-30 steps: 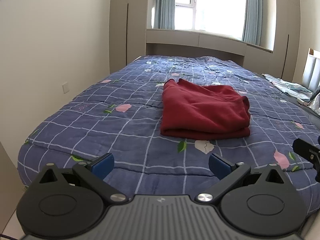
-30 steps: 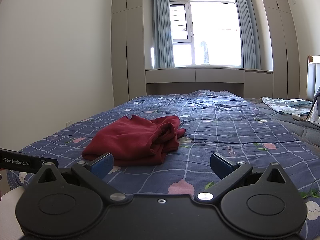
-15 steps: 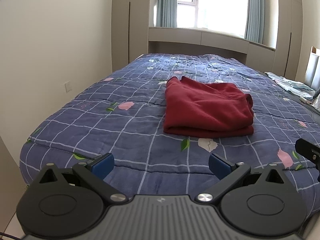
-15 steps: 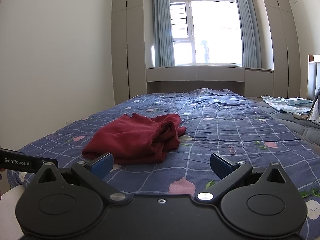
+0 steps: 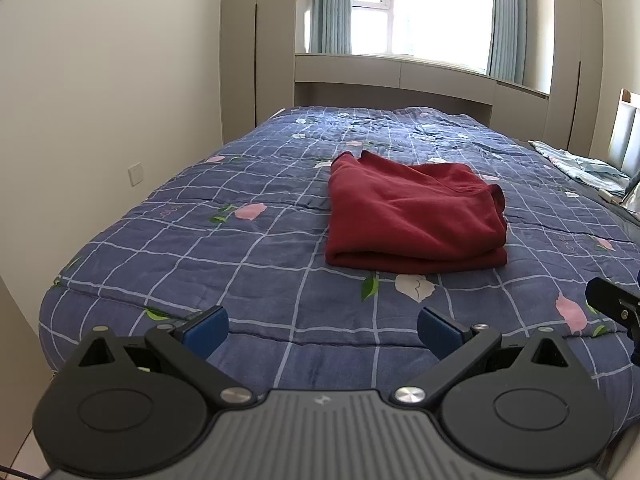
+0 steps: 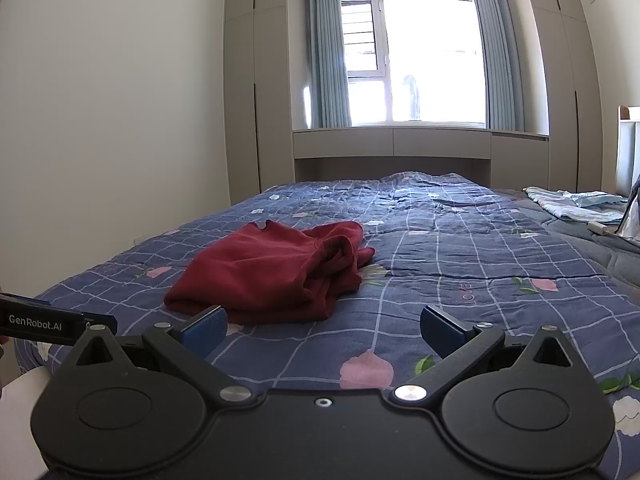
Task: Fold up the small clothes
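- Sunny light comes through a big window (image 6: 416, 60) with blue curtains (image 6: 328, 56) at the far end of a bedroom.
- Tall pale cupboards (image 6: 256, 80) stand on both sides of the window.
- A bed fills the room, covered by a blue quilt (image 5: 248, 248) with white squares and pink flowers.
- A red garment (image 5: 412, 216) lies folded in a thick pile near the middle of the quilt.
- Light blue cloth (image 6: 572, 206) lies far off at the right edge of the bed.
- The left gripper (image 5: 322, 326) hangs over the near edge of the bed, its blue fingers spread wide apart and holding nothing.
- The right gripper (image 6: 322, 326) is also spread wide and holds nothing.
- From the right wrist view, the red garment (image 6: 276, 272) sits just past the left finger, not touching it.
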`<action>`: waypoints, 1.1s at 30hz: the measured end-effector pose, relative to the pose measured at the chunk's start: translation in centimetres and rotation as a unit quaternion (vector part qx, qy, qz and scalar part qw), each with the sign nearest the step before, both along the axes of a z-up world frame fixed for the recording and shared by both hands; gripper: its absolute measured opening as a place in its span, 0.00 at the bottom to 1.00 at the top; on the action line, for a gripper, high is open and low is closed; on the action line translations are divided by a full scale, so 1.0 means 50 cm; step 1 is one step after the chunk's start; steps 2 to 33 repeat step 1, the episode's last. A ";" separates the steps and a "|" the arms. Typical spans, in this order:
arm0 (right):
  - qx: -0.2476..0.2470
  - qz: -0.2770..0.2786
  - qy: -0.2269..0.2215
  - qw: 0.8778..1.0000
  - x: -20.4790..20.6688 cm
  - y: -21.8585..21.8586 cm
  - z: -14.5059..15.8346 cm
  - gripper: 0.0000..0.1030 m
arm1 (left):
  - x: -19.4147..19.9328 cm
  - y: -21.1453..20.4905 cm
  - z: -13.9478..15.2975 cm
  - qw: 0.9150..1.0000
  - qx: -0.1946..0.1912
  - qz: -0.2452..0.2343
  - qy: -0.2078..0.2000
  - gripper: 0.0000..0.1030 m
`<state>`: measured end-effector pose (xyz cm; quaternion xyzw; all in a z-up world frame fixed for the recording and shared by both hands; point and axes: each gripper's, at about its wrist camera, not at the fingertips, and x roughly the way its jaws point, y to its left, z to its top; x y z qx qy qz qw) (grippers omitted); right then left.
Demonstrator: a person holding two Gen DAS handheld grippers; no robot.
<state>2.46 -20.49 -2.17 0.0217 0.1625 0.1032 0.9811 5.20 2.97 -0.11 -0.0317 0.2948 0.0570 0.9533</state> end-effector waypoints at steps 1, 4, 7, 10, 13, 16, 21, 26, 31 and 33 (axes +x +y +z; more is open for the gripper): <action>0.000 0.000 0.000 1.000 0.000 0.000 0.000 0.99 | 0.001 0.001 0.000 1.000 0.000 -0.001 0.001 1.00; 0.000 0.000 0.000 1.000 0.000 0.000 0.000 0.99 | 0.001 0.001 0.000 1.000 0.000 -0.001 0.001 1.00; 0.000 0.000 0.000 1.000 0.000 0.000 0.000 0.99 | 0.001 0.001 0.000 1.000 0.000 -0.001 0.001 1.00; 0.000 0.000 0.000 1.000 0.000 0.000 0.000 0.99 | 0.001 0.001 0.000 1.000 0.000 -0.001 0.001 1.00; 0.000 0.000 0.000 1.000 0.000 0.000 0.000 0.99 | 0.001 0.001 0.000 1.000 0.000 -0.001 0.001 1.00; 0.000 0.000 0.000 1.000 0.000 0.000 0.000 0.99 | 0.001 0.001 0.000 1.000 0.000 -0.001 0.001 1.00; 0.000 0.000 0.000 1.000 0.000 0.000 0.000 0.99 | 0.001 0.001 0.000 1.000 0.000 -0.001 0.001 1.00; 0.000 0.000 0.000 1.000 0.000 0.000 0.000 0.99 | 0.001 0.001 0.000 1.000 0.000 -0.001 0.001 1.00; 0.000 0.000 0.000 1.000 0.000 0.000 0.000 0.99 | 0.001 0.001 0.000 1.000 0.000 -0.001 0.001 1.00; 0.000 0.000 0.000 1.000 0.000 0.000 0.000 0.99 | 0.001 0.001 0.000 1.000 0.000 -0.001 0.001 1.00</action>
